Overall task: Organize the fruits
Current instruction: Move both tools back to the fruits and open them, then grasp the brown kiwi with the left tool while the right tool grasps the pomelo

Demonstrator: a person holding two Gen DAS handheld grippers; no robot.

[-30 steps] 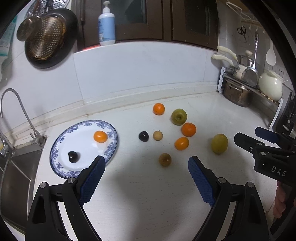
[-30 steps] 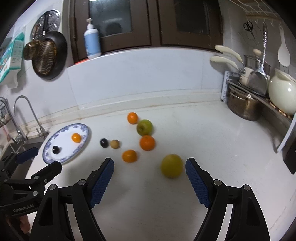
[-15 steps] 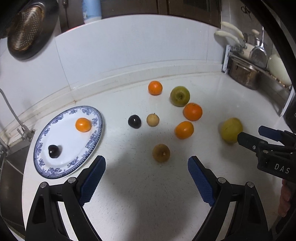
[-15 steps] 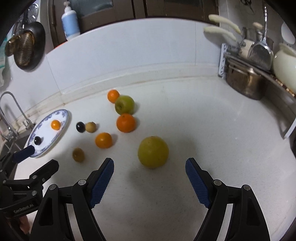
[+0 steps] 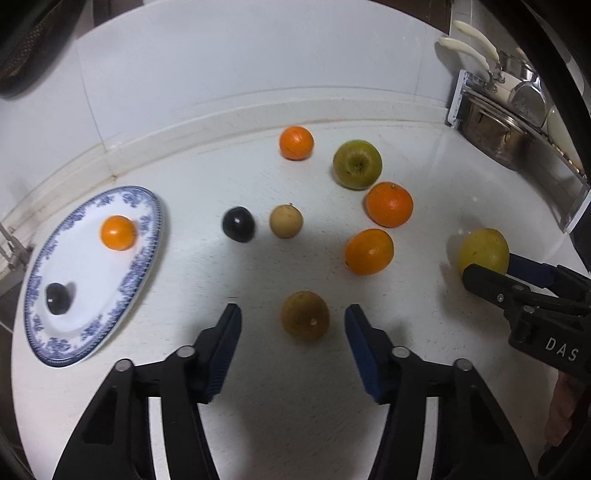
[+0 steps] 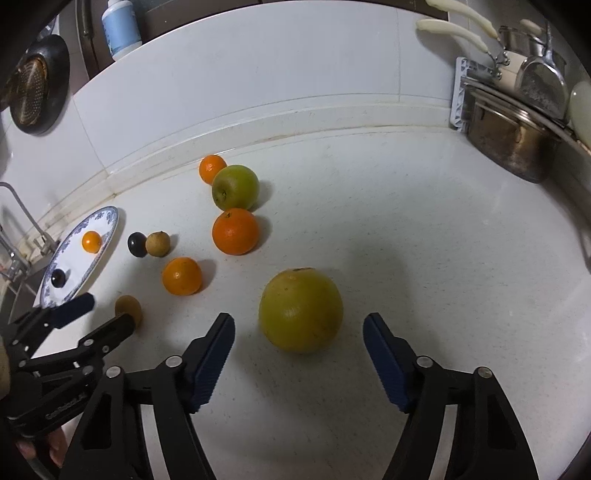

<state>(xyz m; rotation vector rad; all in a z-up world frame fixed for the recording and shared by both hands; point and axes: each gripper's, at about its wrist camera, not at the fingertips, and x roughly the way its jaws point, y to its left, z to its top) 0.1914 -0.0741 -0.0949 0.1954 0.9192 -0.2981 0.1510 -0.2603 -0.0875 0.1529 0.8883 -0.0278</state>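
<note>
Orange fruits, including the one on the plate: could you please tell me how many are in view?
4. One lies on the blue-patterned plate: orange fruit. Three lie on the counter: one near the back wall, one beside the green apple, one nearer the grippers. None seems hidden.

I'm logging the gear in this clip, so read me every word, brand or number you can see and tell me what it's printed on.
"DAS": white letters on the black body of the right gripper, seen from the left wrist camera.
Faint white lettering on the black body of the left gripper, seen from the right wrist camera: too blurred to read.
Label on the blue and white bottle at the back: no text legible.
Nothing else carries readable text.
</note>
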